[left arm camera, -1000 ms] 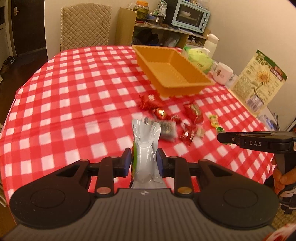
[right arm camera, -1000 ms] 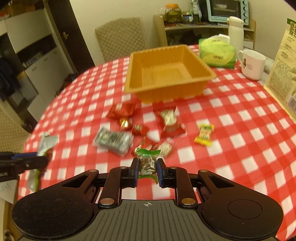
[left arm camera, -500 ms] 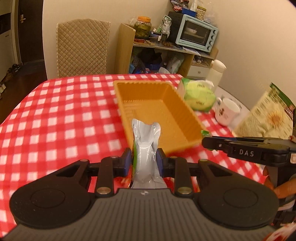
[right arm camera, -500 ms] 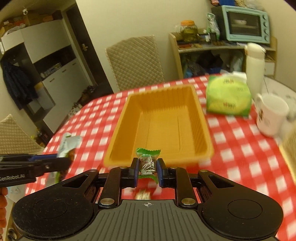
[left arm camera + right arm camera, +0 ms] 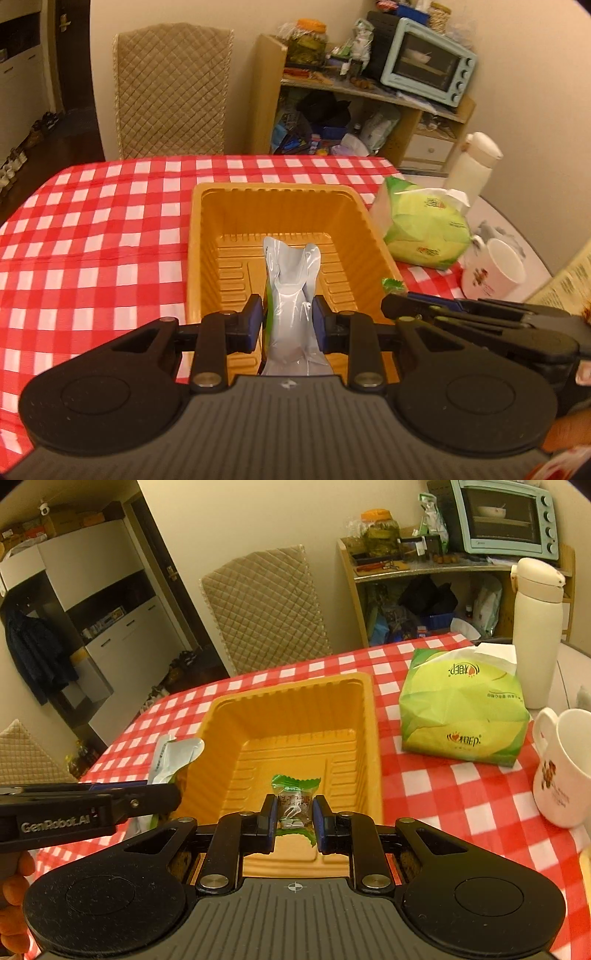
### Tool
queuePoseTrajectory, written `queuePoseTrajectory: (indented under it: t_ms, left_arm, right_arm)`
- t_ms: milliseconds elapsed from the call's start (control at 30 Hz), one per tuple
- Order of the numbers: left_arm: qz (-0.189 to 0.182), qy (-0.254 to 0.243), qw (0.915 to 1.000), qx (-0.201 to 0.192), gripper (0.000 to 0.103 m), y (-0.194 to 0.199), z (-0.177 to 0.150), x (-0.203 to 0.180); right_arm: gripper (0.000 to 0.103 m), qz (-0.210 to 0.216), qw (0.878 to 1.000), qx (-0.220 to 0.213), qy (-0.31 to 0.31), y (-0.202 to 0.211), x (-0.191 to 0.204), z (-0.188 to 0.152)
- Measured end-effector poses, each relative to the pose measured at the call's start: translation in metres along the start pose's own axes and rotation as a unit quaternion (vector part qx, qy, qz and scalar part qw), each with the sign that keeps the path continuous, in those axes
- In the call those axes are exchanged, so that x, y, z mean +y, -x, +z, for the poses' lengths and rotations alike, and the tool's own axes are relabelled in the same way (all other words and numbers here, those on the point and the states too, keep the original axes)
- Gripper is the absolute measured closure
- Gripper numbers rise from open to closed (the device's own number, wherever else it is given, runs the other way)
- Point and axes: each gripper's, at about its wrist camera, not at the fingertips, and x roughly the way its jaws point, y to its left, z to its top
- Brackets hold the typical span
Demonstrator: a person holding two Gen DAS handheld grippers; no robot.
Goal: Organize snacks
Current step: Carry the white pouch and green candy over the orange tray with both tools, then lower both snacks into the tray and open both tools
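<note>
The left gripper (image 5: 288,325) has its jaws drawn in narrow, pinching a silver foil pouch (image 5: 291,295) that stands upright between the blue pads, with a strip of green print along its left edge. The pouch hangs above the near end of the orange plastic tray (image 5: 207,206), which sits on the red-and-white checked tablecloth (image 5: 92,229). The right gripper (image 5: 294,821) has its jaws pressed nearly together on a small green-wrapped candy (image 5: 294,805), held over the tray's near rim. The tray's ribbed floor is bare. Just right of the tray lie a green tissue pack (image 5: 461,720) and a white mug (image 5: 565,768).
</note>
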Motion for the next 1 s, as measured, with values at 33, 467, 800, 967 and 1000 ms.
queuePoseTrajectory:
  t_ms: [33, 467, 800, 967, 1000]
  left_arm:
    - [0.003, 0.004, 1.0, 0.003, 0.077, -0.006, 0.002, -0.001]
    - [0.019, 0.023, 0.9989, 0.036, 0.076, -0.059, 0.014, 0.001]
    - [0.011, 0.031, 0.9988, 0.038, 0.074, -0.054, 0.011, 0.011]
    - [0.01, 0.034, 0.9987, 0.036, 0.073, -0.047, 0.009, 0.017]
    - [0.009, 0.035, 0.9987, 0.036, 0.073, -0.046, 0.009, 0.018]
  right_arm:
    - [0.082, 0.0, 1.0, 0.001, -0.001, -0.003, -0.002, 0.002]
    - [0.082, 0.008, 1.0, 0.007, -0.006, -0.02, -0.014, 0.005]
    - [0.082, 0.01, 1.0, 0.01, -0.01, -0.021, -0.015, 0.006]
    - [0.082, 0.01, 1.0, 0.013, -0.009, -0.026, -0.011, 0.008]
    - [0.082, 0.009, 1.0, 0.013, -0.009, -0.027, -0.011, 0.008]
